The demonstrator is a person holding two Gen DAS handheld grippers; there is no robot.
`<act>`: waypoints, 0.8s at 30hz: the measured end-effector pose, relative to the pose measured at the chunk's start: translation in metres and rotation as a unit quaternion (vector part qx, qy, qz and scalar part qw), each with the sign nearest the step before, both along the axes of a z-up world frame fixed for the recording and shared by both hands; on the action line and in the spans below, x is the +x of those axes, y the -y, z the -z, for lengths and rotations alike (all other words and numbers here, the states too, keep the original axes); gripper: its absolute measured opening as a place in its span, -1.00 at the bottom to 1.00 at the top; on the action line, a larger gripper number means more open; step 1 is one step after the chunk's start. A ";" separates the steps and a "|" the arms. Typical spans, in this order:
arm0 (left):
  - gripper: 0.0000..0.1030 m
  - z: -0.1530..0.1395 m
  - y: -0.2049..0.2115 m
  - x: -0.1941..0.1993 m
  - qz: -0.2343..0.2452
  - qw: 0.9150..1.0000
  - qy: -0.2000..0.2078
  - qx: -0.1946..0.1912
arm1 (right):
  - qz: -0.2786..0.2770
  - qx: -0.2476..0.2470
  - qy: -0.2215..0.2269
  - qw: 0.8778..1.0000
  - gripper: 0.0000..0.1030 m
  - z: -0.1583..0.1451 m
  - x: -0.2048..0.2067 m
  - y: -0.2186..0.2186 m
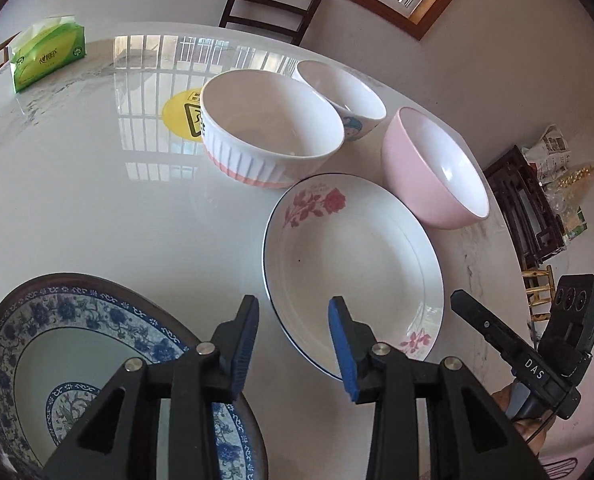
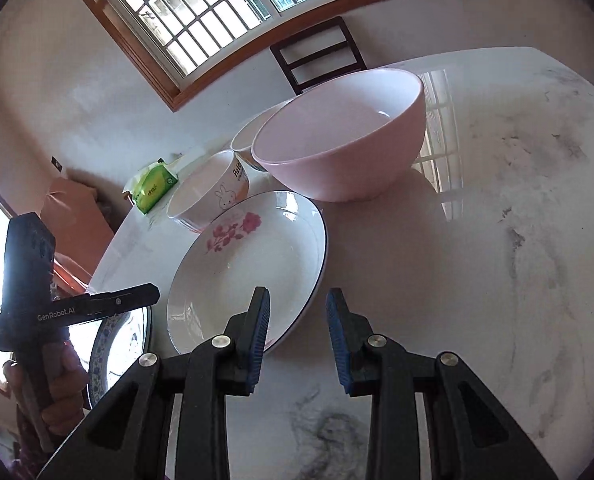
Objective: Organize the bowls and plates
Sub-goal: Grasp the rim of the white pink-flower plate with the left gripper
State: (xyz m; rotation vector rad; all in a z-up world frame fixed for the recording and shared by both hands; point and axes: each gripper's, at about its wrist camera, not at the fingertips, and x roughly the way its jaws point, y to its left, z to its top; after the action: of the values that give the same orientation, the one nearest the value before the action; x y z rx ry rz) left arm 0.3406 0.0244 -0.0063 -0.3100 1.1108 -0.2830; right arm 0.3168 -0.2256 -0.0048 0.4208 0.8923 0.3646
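left wrist view shows the left gripper (image 1: 293,312) hanging with its jaws apart and nothing between them, over bare table (image 1: 97,200) between the blue-patterned plate (image 1: 77,320) and the rose plate (image 1: 353,264). behind sit the ribbed bowl (image 1: 269,128), a small cartoon bowl (image 1: 343,94) and the pink bowl (image 1: 437,168), all loose on the table, nothing stacked. right wrist view has the right gripper (image 2: 297,316) also released and empty, one pad over the rose plate's near rim, though whether it touches is hard to judge through the fisheye. the step in hand looks like the approach to a first pick, probably the rose plate. next it calls for sliding a finger under the shallow rim and closing there before any lift.
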 end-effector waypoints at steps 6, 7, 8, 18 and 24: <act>-0.29 0.013 0.001 0.006 -0.006 1.000 -0.010 -0.003 | -0.003 0.021 -0.025 0.999 -0.44 0.014 0.016 0.002; -0.29 0.015 0.003 0.007 -0.008 1.000 -0.012 0.004 | -0.005 0.025 -0.028 0.999 -0.44 0.016 0.017 0.002; -0.29 0.016 0.004 0.008 -0.011 1.000 -0.012 0.011 | -0.006 0.024 -0.029 0.999 -0.44 0.018 0.019 0.001; -0.64 0.026 0.029 0.007 0.012 0.998 0.001 0.057 | -0.018 0.026 -0.047 0.998 -0.72 0.033 0.033 -0.007; -0.67 0.019 0.037 -0.010 0.013 0.997 0.021 0.067 | -0.017 0.006 -0.039 0.999 -0.73 0.031 0.030 -0.007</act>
State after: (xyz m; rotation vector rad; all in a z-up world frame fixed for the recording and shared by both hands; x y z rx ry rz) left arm 0.3308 -0.0124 -0.0250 -0.1709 1.0871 -0.2353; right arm 0.3470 -0.2183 -0.0357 0.4329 0.9742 0.3878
